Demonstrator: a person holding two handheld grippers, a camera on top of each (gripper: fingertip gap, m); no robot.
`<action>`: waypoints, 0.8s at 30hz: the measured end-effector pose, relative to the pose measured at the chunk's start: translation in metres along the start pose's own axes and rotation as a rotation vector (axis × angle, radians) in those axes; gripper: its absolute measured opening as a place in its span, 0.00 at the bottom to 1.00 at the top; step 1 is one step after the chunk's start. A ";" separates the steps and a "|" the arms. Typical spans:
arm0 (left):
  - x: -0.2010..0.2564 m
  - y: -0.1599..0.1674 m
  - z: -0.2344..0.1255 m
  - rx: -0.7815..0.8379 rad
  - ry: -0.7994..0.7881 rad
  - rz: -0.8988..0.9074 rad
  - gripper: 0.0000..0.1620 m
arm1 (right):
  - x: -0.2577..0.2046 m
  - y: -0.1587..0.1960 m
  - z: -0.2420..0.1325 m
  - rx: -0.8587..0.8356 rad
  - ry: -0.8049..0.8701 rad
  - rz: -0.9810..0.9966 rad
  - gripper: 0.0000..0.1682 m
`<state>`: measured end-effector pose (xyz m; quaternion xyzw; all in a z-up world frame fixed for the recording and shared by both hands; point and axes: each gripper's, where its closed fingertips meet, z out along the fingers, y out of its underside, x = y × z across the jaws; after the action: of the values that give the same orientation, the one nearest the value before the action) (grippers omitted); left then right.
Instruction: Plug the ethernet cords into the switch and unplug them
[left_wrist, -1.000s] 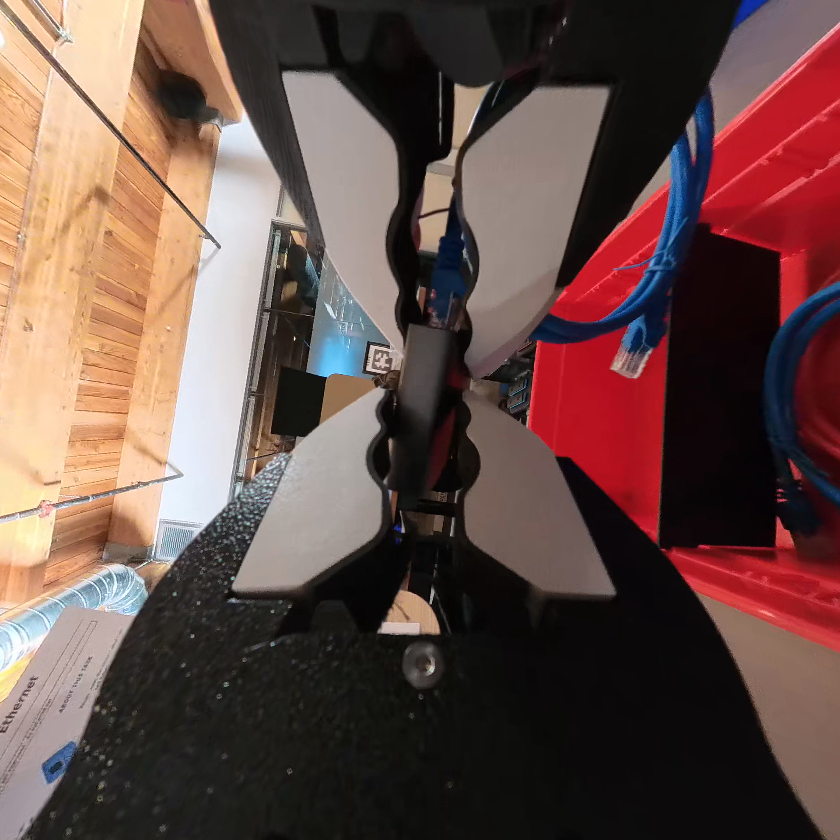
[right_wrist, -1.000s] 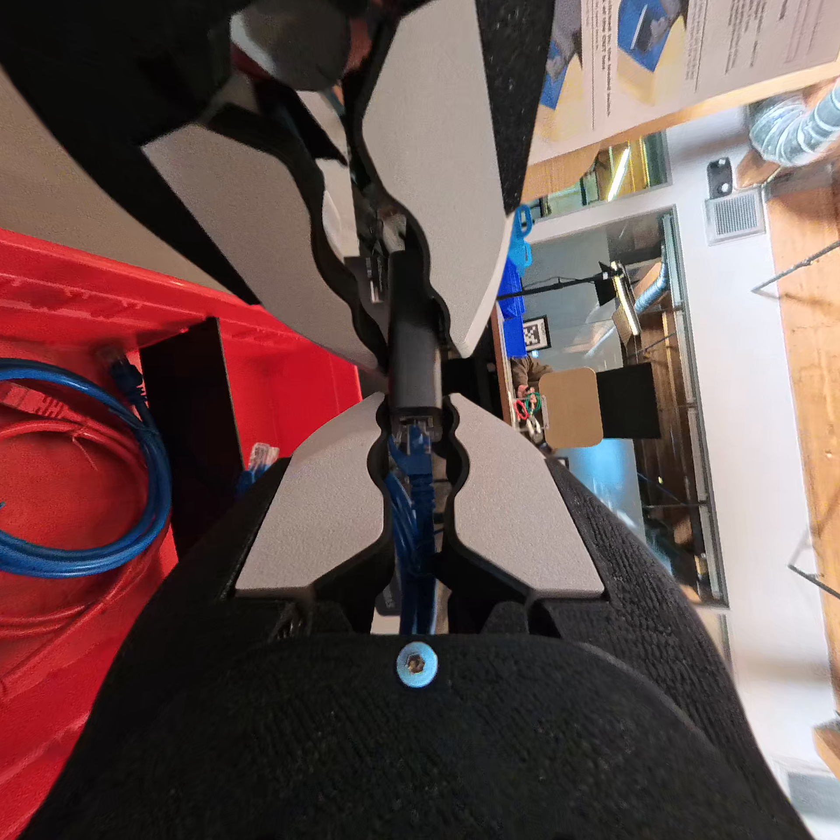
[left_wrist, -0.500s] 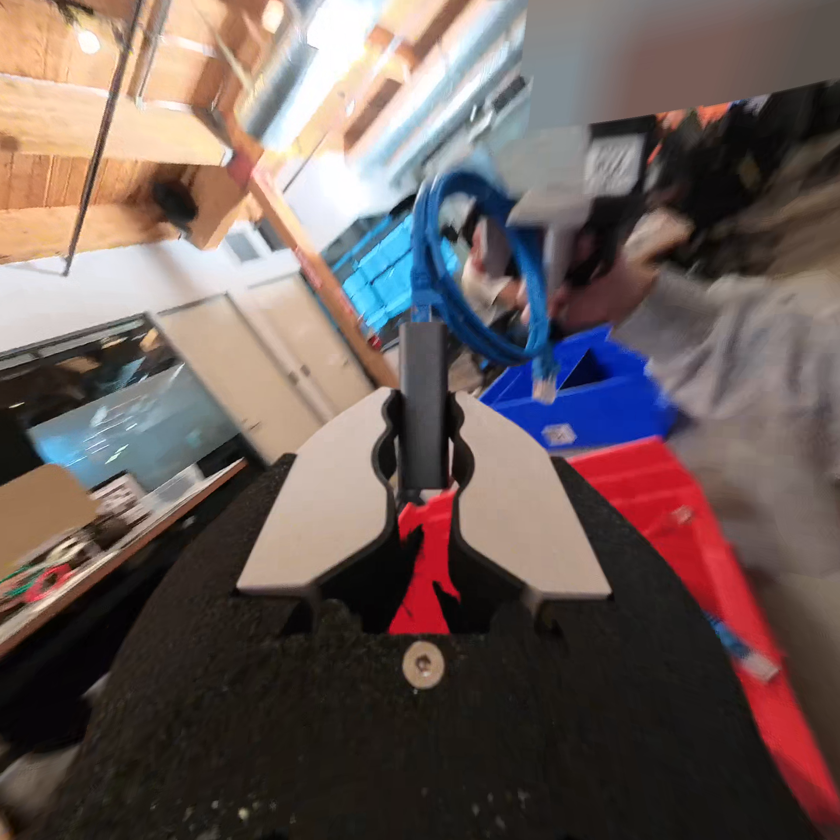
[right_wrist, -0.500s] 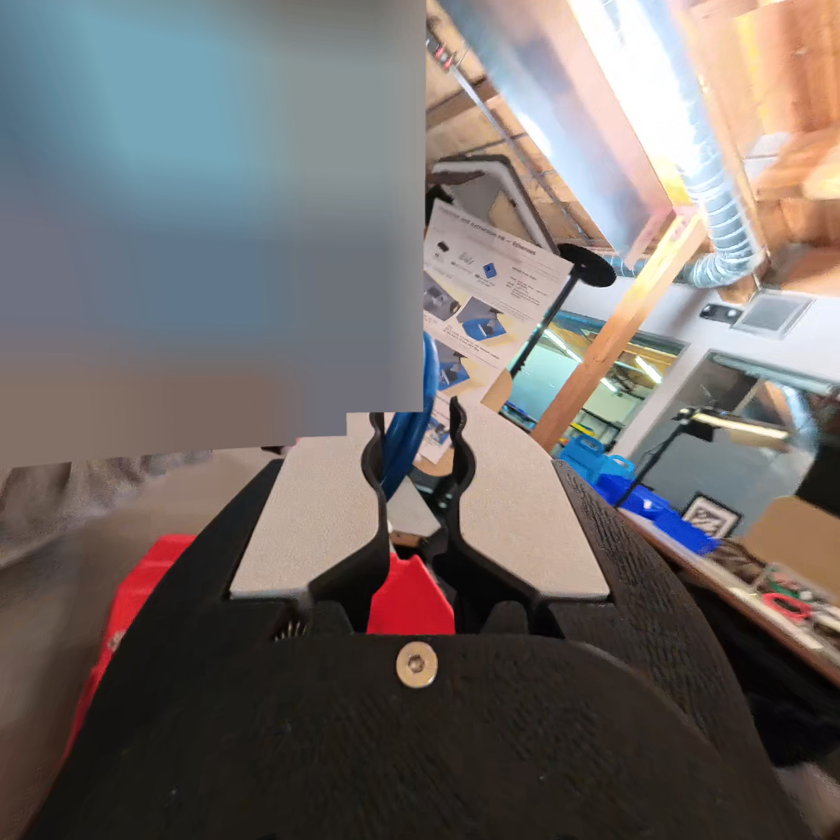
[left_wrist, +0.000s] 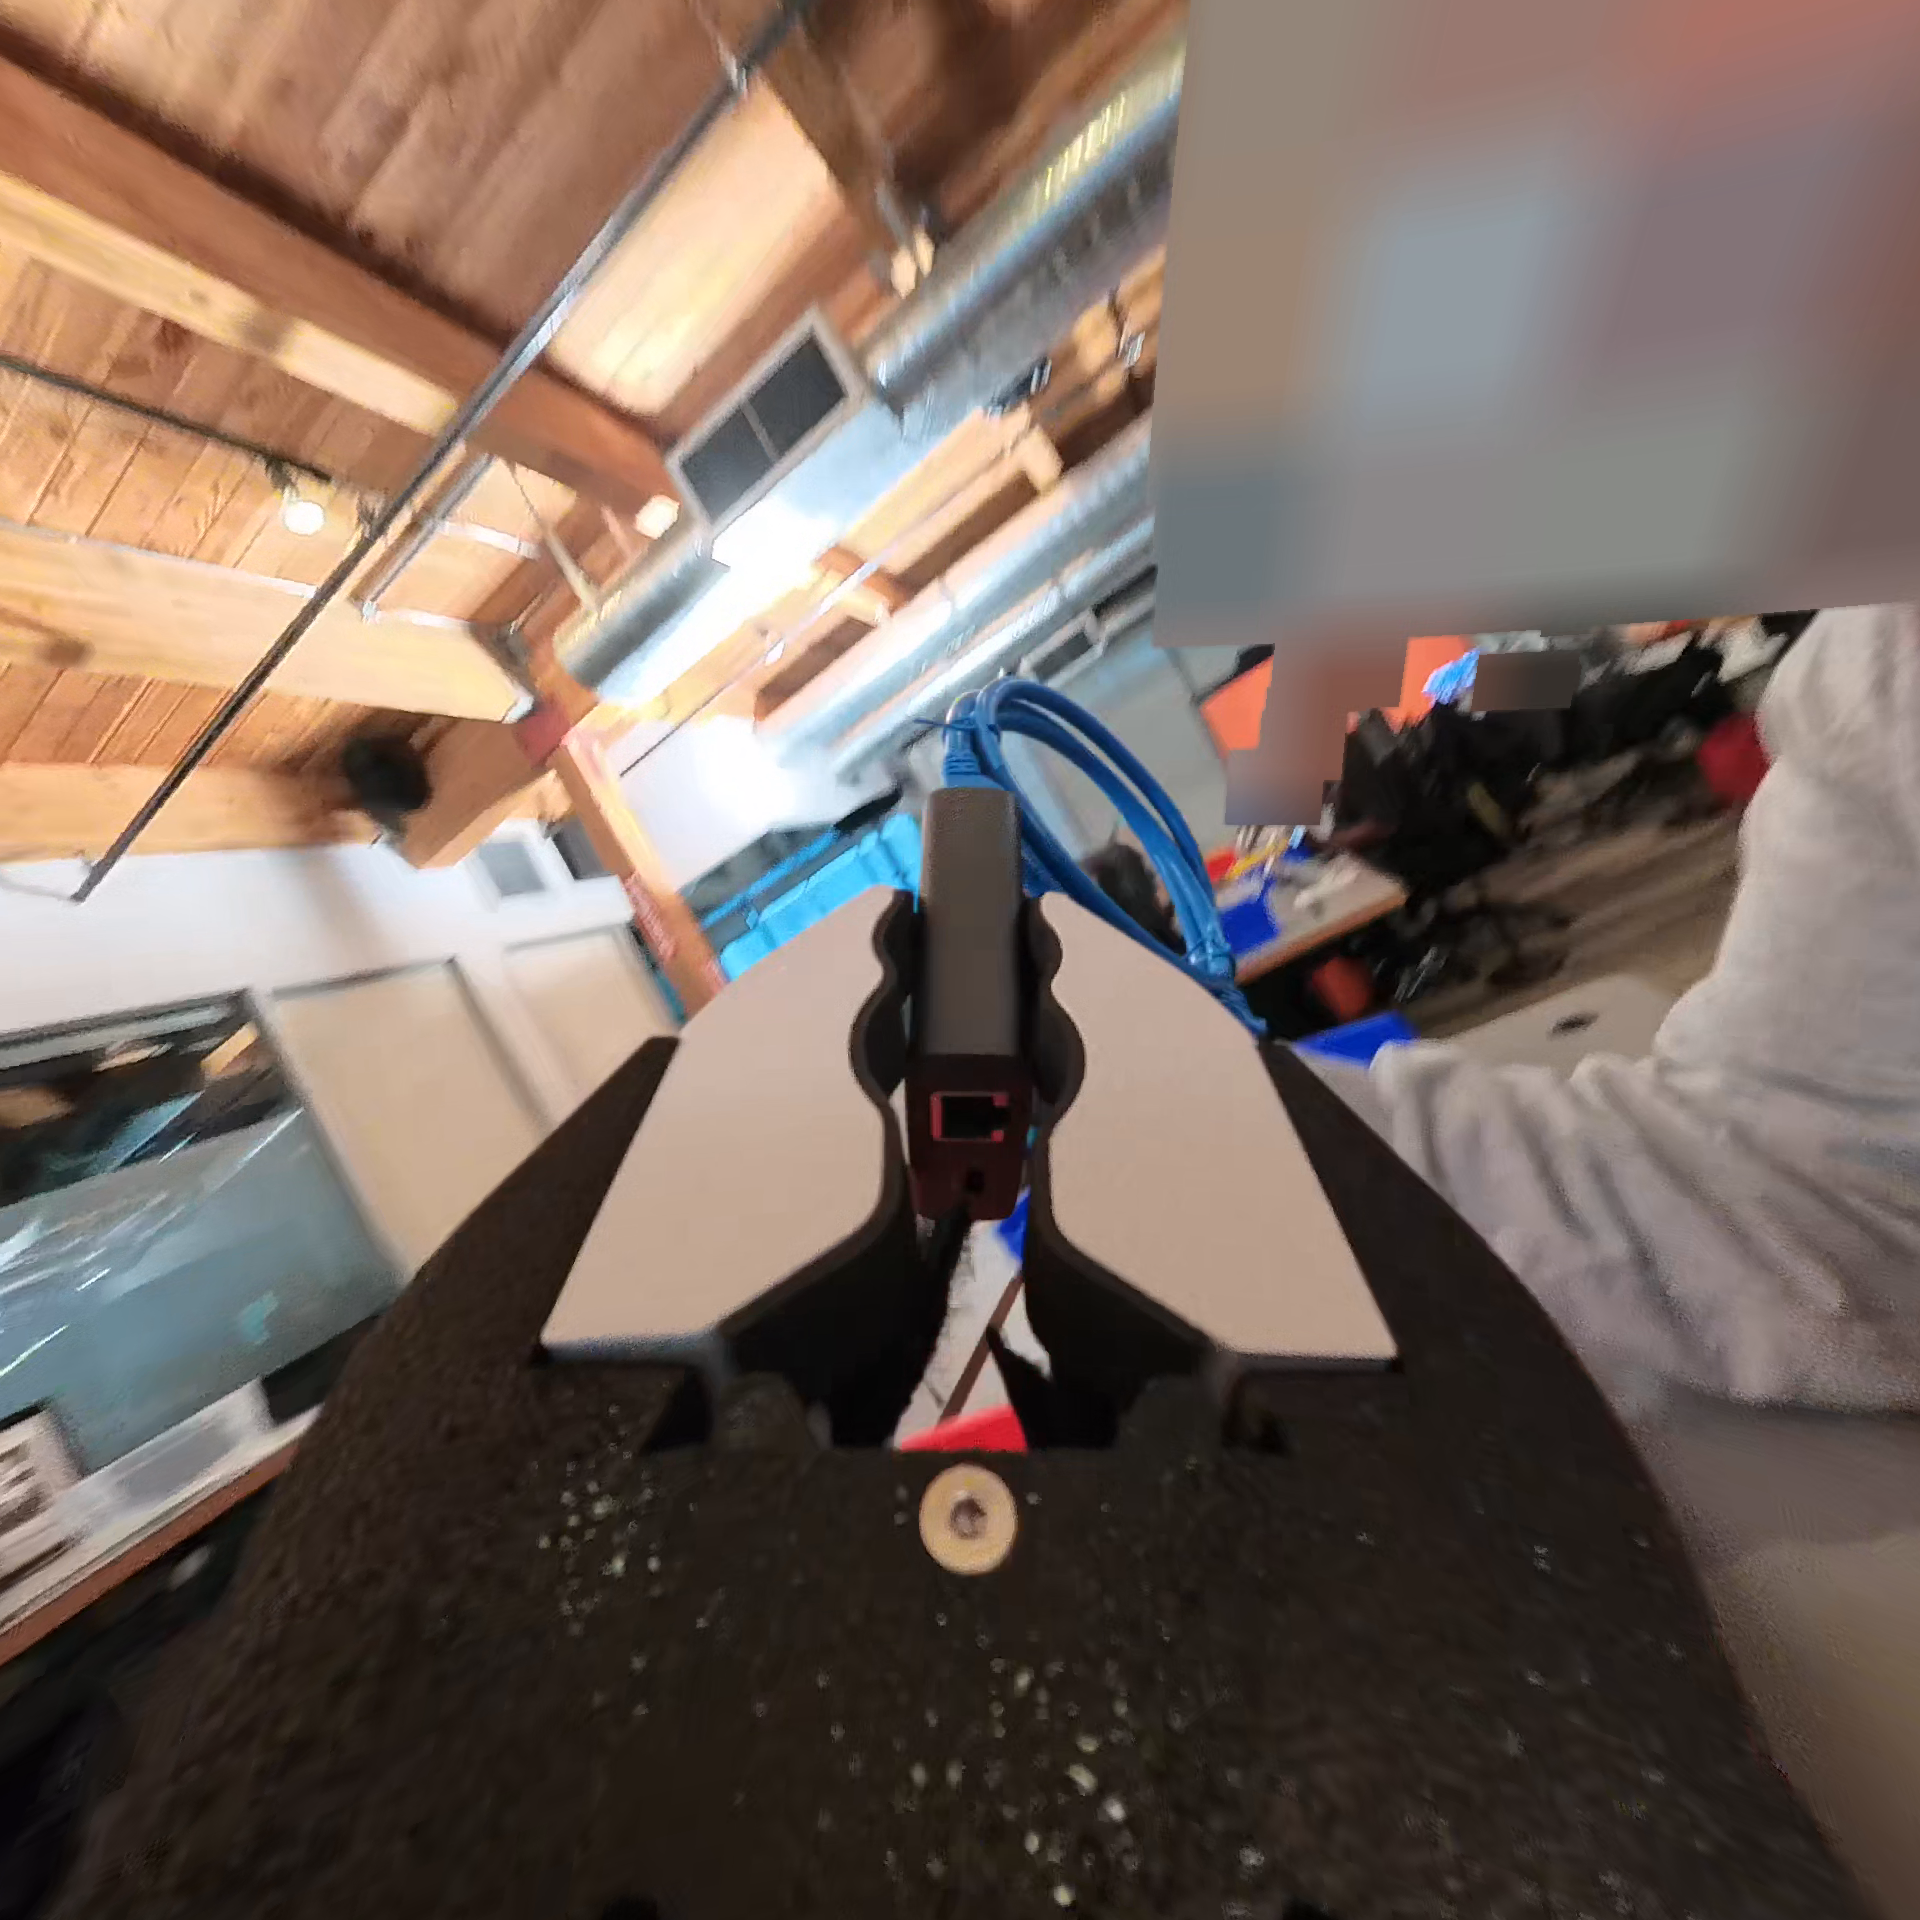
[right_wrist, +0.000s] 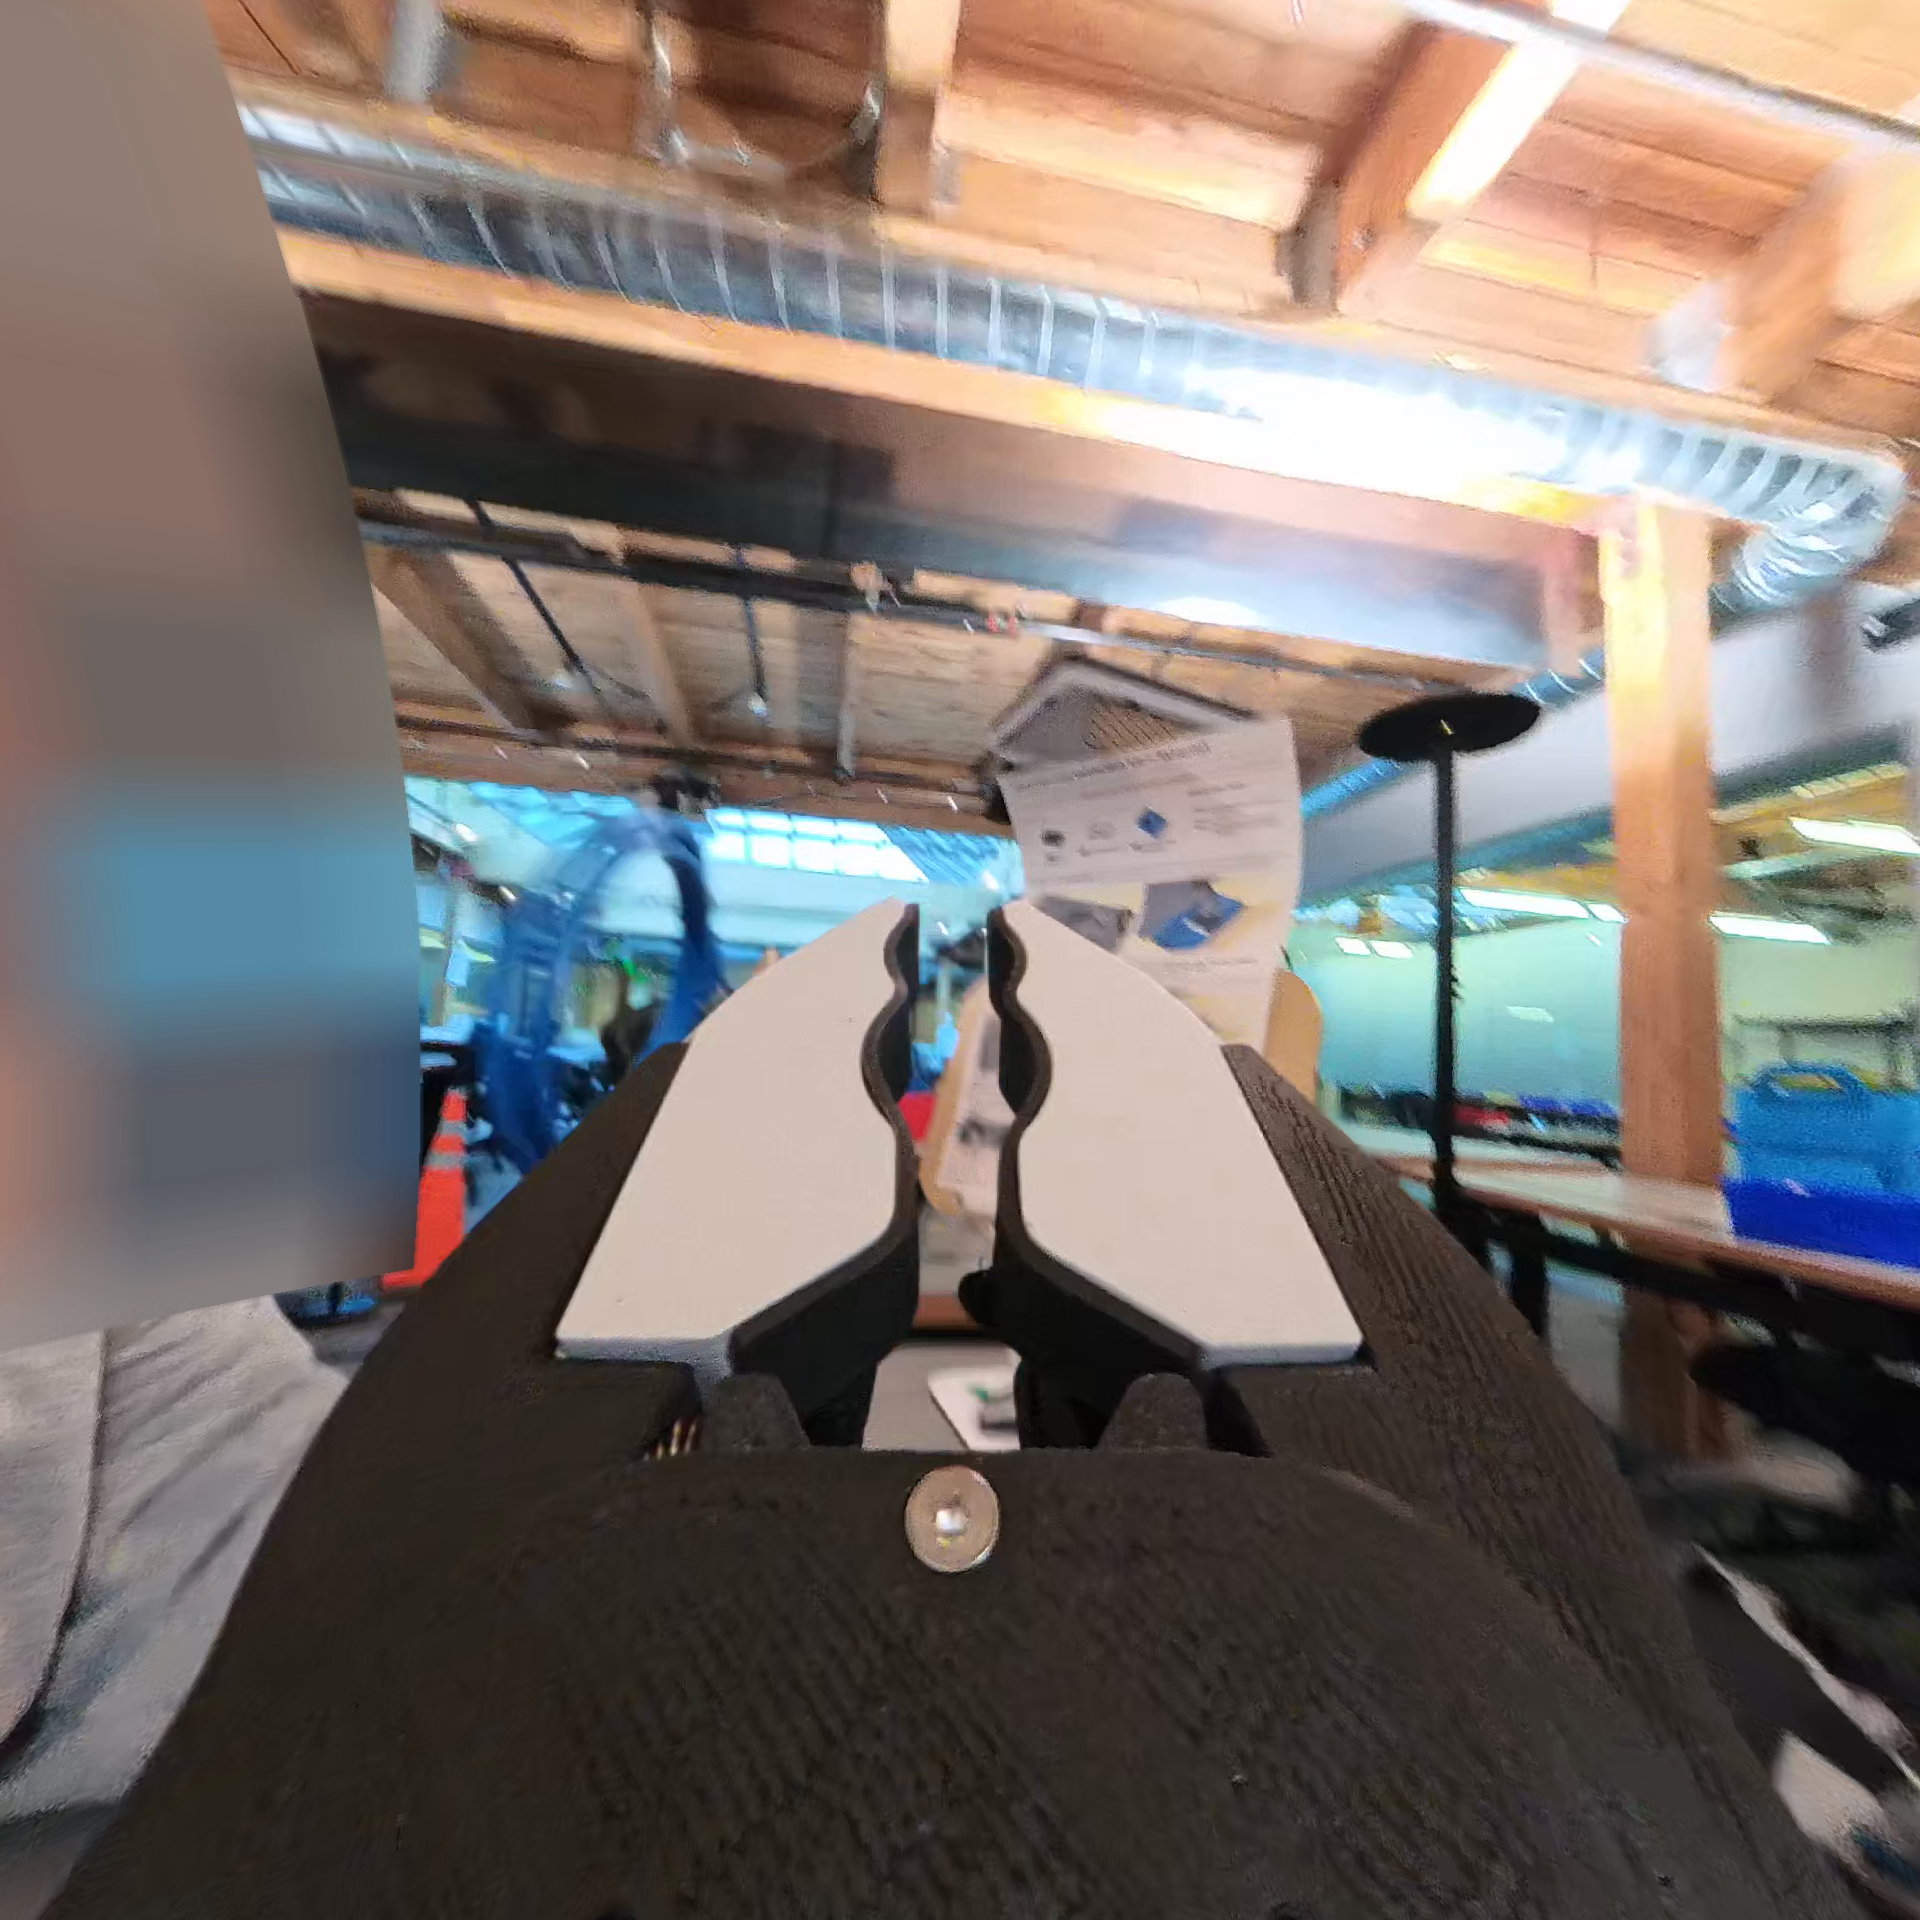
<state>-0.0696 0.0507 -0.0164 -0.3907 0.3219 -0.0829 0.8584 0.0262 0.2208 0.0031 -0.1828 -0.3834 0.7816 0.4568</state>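
Note:
My left gripper (left_wrist: 968, 906) is shut on a dark, box-shaped adapter (left_wrist: 971, 966) that stands upright between the fingers, with an open socket on its near end. A looped blue network cable (left_wrist: 1132, 821) is plugged into its far end and hangs to the right. My right gripper (right_wrist: 953, 916) is raised, with its jaws nearly together and nothing between them. A person's grey sleeve (left_wrist: 1662, 1143) is at the right of the left wrist view. Both views are tilted up toward the wooden ceiling.
A sliver of a red bin (left_wrist: 961, 1439) shows below the left fingers. Ahead of the right gripper are a printed sheet (right_wrist: 1164, 831), a black stand (right_wrist: 1446, 935), a wooden post (right_wrist: 1662, 831), a table with blue bins (right_wrist: 1829, 1205) and an orange cone (right_wrist: 445, 1184). About 20 centimeters separates my left fingertips from my right.
Both grippers lifted away from the red bin and drew apart. The right gripper let go of the blue cable and closed further. The left gripper kept the adapter with the cable plugged in.

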 end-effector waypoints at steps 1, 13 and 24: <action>0.001 -0.007 -0.001 0.063 0.013 -0.034 0.12 | 0.005 0.011 0.001 -0.059 0.029 -0.018 0.07; 0.016 -0.011 0.011 0.177 0.117 -0.153 0.12 | -0.084 0.124 0.077 -0.514 -0.245 -0.334 0.20; 0.032 0.019 0.026 0.014 0.177 -0.134 0.12 | -0.094 0.124 0.075 -0.497 -0.309 -0.314 0.12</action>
<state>-0.0306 0.0677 -0.0332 -0.3966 0.3690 -0.1765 0.8218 -0.0445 0.0721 -0.0502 -0.1068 -0.6507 0.6026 0.4495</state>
